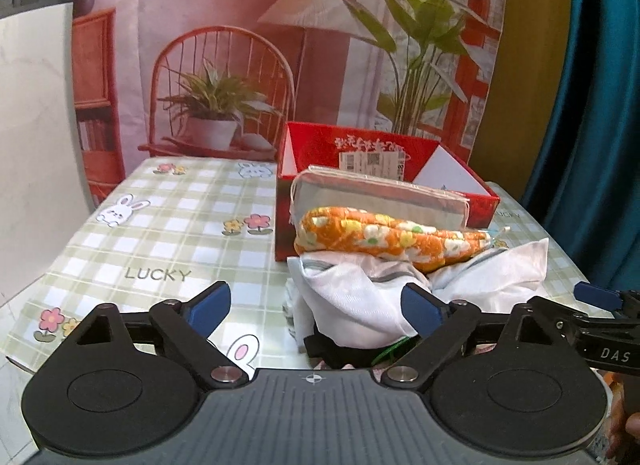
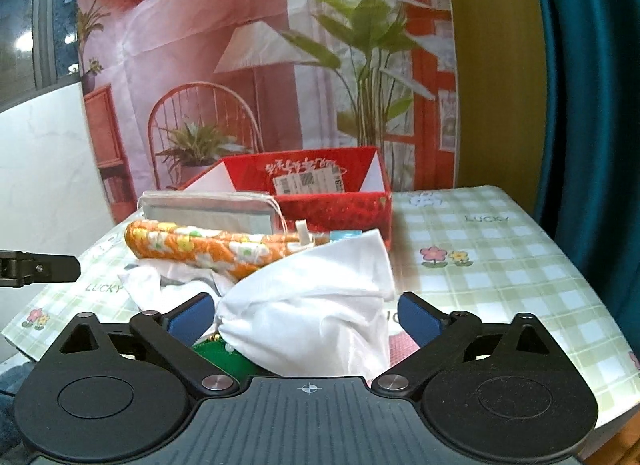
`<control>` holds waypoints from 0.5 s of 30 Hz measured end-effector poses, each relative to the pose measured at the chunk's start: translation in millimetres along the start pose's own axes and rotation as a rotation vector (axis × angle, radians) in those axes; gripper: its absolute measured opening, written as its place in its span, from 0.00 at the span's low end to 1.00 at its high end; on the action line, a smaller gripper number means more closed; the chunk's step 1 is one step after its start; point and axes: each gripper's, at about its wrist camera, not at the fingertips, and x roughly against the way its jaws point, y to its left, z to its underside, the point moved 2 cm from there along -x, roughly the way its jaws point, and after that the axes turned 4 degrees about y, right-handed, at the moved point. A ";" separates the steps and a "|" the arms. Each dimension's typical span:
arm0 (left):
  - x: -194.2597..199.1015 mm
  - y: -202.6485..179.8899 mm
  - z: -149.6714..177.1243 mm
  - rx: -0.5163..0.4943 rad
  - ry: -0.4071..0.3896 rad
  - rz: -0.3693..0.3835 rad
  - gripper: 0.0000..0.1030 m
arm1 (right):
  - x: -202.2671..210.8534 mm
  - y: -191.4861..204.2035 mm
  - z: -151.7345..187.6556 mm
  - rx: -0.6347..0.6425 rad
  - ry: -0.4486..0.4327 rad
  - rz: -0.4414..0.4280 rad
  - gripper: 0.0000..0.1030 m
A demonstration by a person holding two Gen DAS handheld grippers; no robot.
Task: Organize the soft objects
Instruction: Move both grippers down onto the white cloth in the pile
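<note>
Left gripper [image 1: 316, 311]: I am holding it low over the near edge of the pile, jaws standing wide, nothing gripped. Its right blue pad [image 1: 420, 305] is sitting against or just in front of the white folds; I cannot tell whether it is touching.

Right gripper [image 2: 308, 315]: I am keeping it spread wide as well, gripping nothing. The white cloth [image 2: 320, 321] is bulging up between its two pads, and I cannot tell whether either pad is pressing it.

White cloth, left view [image 1: 360, 305]: it is lying crumpled right ahead of the left gripper, toward its right finger, covering darker items underneath.

Green item [image 2: 218, 355]: it is peeking out from under the white cloth, just beside the right gripper's left finger.

Orange floral pouch [image 1: 384, 239]: it is resting on top of the pile, behind the white cloth, lying lengthwise across my view.

Silver flat packet [image 1: 380, 201]: it is sitting just behind the pouch, leaning against the front wall of the box.

Red box [image 1: 288, 185]: it is standing open beyond the pile, with a label on its inner back wall.

Tablecloth [image 1: 160, 225]: I am seeing green check with rabbits, flowers and the word LUCKY, bare to the left of the pile.

Backdrop [image 1: 240, 45]: a printed room scene is hanging behind the table.
</note>
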 end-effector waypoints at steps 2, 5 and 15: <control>-5.5 2.0 1.0 0.014 0.013 0.011 0.84 | -3.7 0.5 3.0 0.010 0.004 -0.006 0.91; -11.0 6.2 3.4 0.041 0.023 0.033 0.80 | -8.1 1.8 6.5 0.022 0.018 -0.017 0.84; -14.9 2.6 8.9 0.039 0.030 0.085 0.76 | -11.5 3.4 10.6 0.034 0.037 -0.048 0.79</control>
